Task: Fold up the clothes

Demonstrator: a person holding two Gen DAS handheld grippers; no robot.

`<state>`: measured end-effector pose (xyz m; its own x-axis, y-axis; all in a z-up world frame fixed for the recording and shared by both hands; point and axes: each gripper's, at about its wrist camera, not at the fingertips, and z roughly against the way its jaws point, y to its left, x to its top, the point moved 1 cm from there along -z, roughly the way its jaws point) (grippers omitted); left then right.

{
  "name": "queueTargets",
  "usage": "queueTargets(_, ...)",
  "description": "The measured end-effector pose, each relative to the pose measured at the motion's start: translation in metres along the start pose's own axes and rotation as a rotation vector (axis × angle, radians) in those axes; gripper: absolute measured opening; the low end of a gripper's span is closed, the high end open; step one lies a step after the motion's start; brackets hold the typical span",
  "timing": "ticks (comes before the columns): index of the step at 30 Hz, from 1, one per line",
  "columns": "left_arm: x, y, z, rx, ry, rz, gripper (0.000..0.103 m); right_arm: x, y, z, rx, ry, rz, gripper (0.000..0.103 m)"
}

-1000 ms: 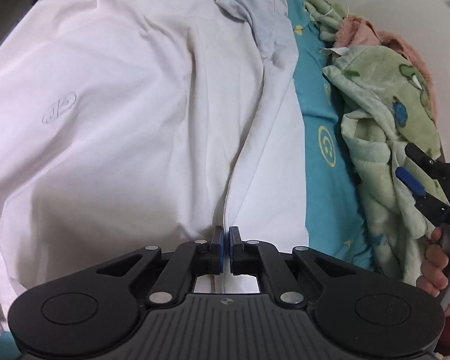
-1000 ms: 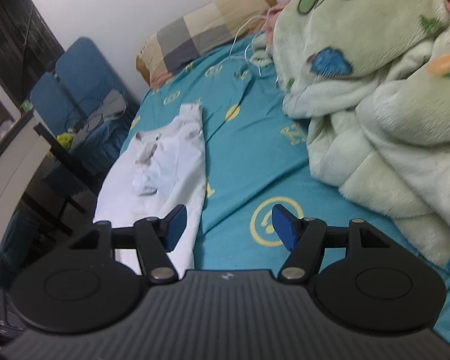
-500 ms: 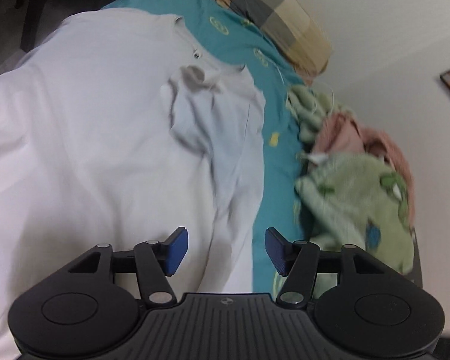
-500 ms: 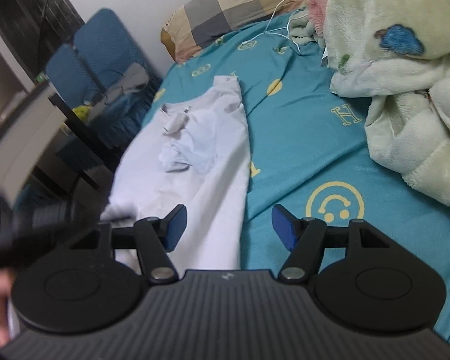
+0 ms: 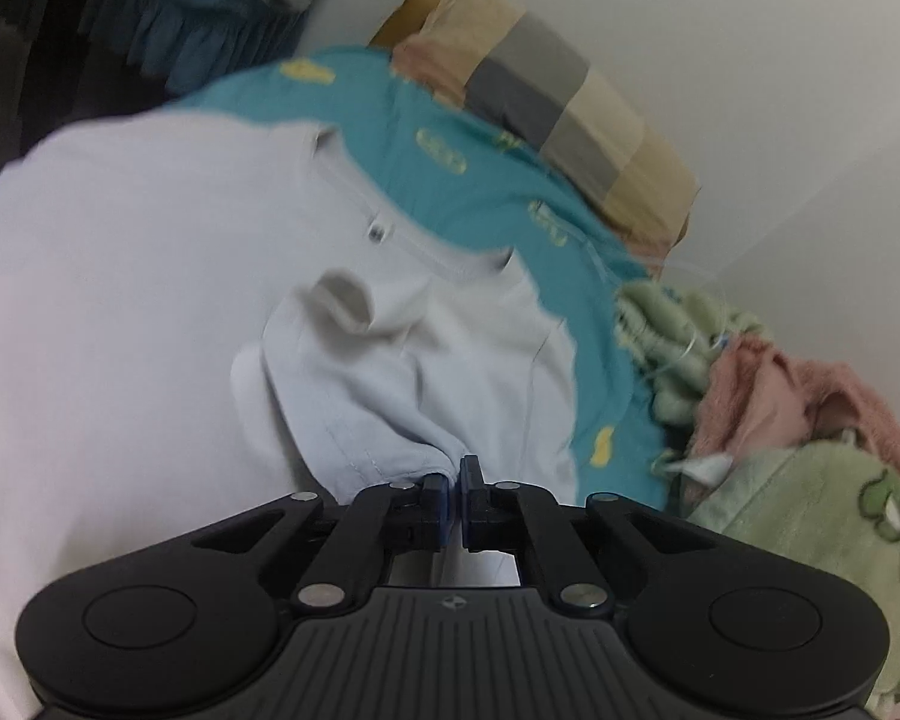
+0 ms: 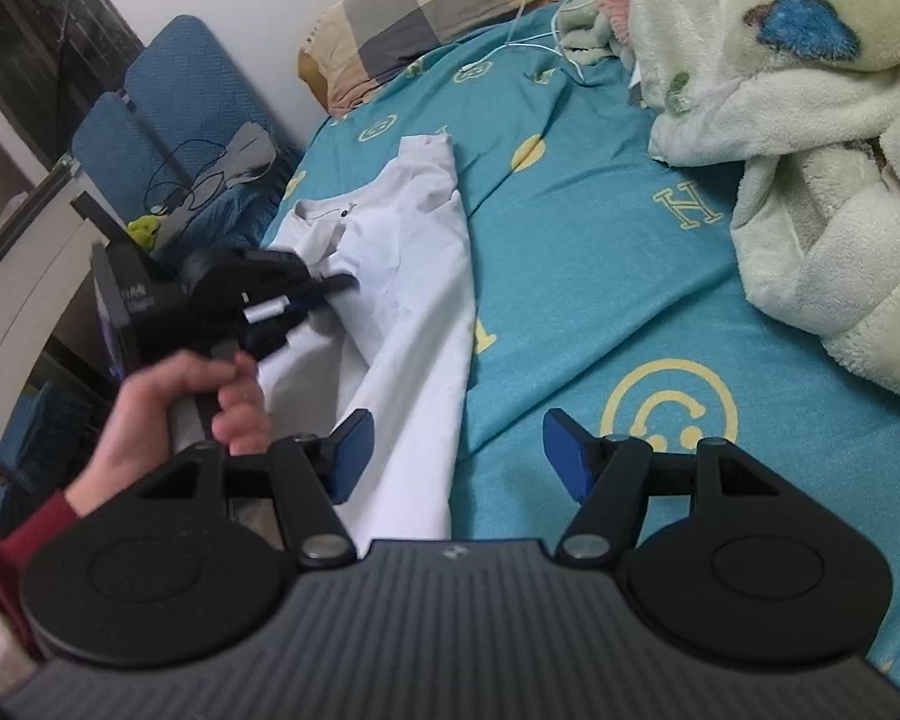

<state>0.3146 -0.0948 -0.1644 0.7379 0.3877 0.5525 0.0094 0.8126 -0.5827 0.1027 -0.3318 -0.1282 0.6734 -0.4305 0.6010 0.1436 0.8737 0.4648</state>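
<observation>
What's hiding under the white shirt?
The white shirt lies on the teal bedsheet, which shows all around it. Anything else beneath is covered. The left gripper pinches its fabric.

1. Your shirt point(image 6: 414, 276) is white, with a small dark button at the collar point(image 5: 377, 233)
2. It lies spread on the teal sheet, collar end toward the pillow, hem end running toward you and off the near edge of the right wrist view
3. One sleeve point(image 5: 360, 414) is folded in over the chest, bunched and creased, its tip pinched between your left gripper's point(image 5: 455, 489) closed fingers
4. The body point(image 5: 120, 312) beside it lies mostly smooth
5. In the right wrist view the far shoulder corner point(image 6: 432, 150) sticks out flat on the sheet
</observation>
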Motion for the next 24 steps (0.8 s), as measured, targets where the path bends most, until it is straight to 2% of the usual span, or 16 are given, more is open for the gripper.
queueTargets(1, 0.007, -0.004, 0.004, 0.020, -0.015, -0.027, 0.004, 0.000, 0.000, 0.000, -0.004, -0.001, 0.005, 0.065)
queueTargets(3, 0.016, -0.009, 0.004, 0.117, -0.031, -0.099, 0.004, 0.000, 0.001, -0.001, -0.012, -0.002, 0.015, 0.065)
queueTargets(6, 0.017, -0.005, -0.010, 0.239, -0.005, -0.167, 0.004, 0.001, 0.003, -0.002, -0.024, -0.005, 0.031, 0.065)
queueTargets(9, 0.008, 0.004, -0.016, 0.240, 0.010, -0.199, 0.006, 0.000, 0.003, -0.004, -0.033, -0.004, 0.039, 0.065)
queueTargets(11, 0.003, 0.001, -0.008, 0.225, 0.006, -0.231, 0.020, 0.000, 0.001, -0.004, -0.029, -0.005, 0.031, 0.065)
queueTargets(12, 0.000, -0.001, -0.001, 0.217, 0.005, -0.254, 0.022, 0.001, 0.001, -0.004, -0.026, -0.011, 0.029, 0.065)
queueTargets(15, -0.013, -0.017, 0.034, 0.206, 0.009, -0.351, 0.028, 0.002, 0.004, -0.001, -0.024, -0.036, 0.052, 0.065)
queueTargets(17, -0.026, -0.030, 0.065, 0.211, 0.014, -0.424, 0.043, 0.002, 0.008, 0.002, -0.017, -0.054, 0.074, 0.065)
queueTargets(20, -0.051, -0.049, 0.120, 0.243, -0.004, -0.525, 0.056, 0.002, 0.014, 0.009, 0.000, -0.086, 0.107, 0.065)
queueTargets(22, -0.067, -0.057, 0.159, 0.248, 0.002, -0.541, 0.062, 0.003, 0.018, 0.016, 0.009, -0.110, 0.126, 0.065)
queueTargets(24, -0.081, -0.057, 0.196, 0.230, -0.010, -0.506, 0.072, 0.002, 0.022, 0.023, 0.018, -0.131, 0.144, 0.065)
